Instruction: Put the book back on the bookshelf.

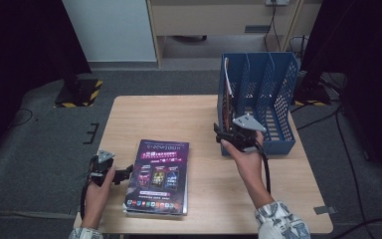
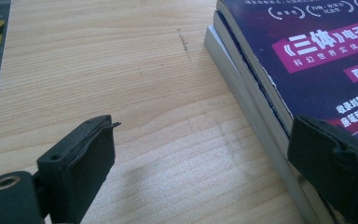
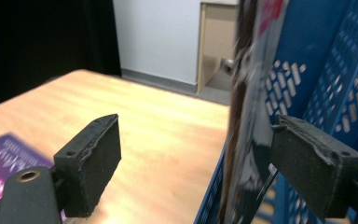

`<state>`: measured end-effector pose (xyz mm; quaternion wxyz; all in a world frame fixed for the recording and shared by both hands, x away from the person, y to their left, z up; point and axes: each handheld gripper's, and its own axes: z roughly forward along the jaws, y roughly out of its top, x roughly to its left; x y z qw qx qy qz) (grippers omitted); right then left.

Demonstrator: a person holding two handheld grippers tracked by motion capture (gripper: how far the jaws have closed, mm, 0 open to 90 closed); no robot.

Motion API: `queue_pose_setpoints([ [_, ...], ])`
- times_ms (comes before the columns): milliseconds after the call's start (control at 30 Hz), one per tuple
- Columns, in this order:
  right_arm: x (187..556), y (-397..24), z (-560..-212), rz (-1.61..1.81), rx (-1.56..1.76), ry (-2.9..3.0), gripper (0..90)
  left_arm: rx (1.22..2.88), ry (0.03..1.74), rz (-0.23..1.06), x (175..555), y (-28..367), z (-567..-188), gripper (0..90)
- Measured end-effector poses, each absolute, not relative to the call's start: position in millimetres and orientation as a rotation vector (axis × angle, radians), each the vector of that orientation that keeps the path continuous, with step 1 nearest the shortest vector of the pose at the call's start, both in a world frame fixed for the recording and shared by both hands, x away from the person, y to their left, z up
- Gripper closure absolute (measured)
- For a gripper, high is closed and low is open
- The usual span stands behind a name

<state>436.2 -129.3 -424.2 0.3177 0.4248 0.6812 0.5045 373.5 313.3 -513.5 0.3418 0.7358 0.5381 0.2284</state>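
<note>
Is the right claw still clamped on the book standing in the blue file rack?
No, the right claw stands open, its pads apart and off the book that stands upright in the blue file rack.

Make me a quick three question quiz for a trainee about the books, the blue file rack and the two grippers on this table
1. True or false: the right gripper is clamped on the standing book.
2. Which compartment of the blue file rack holds that book? A) the one nearest the table's middle B) the middle one C) the far right one
3. Fill in: the left gripper sits beside the stack of books lying flat on the ____.

Key
1. False: its jaws stand open, the book's edge between them but not pressed.
2. A
3. table
</note>
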Motion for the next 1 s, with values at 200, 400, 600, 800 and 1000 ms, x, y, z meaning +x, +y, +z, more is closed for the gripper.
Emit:
queue_pose_setpoints([
  [200,409.4,-125.1,-444.6,1.317,1.080,1.869,15.1,1.909,1.399,0.598,371.9,312.5,-511.9,7.8],
  [400,383.6,-100.9,-461.6,1.295,1.025,1.998,18.1,1.889,1.386,0.605,365.1,312.8,-505.0,7.7],
  [600,373.7,-80.7,-466.5,1.333,0.954,2.086,29.0,1.858,1.369,0.583,357.1,311.9,-498.9,9.9],
  [800,371.1,-69.6,-472.5,1.380,0.885,2.172,43.8,1.872,1.335,0.560,348.2,305.9,-494.3,12.3],
  [1000,370.3,-64.1,-474.2,1.401,0.856,2.213,57.4,1.876,1.292,0.581,335.4,303.4,-487.5,20.4],
])
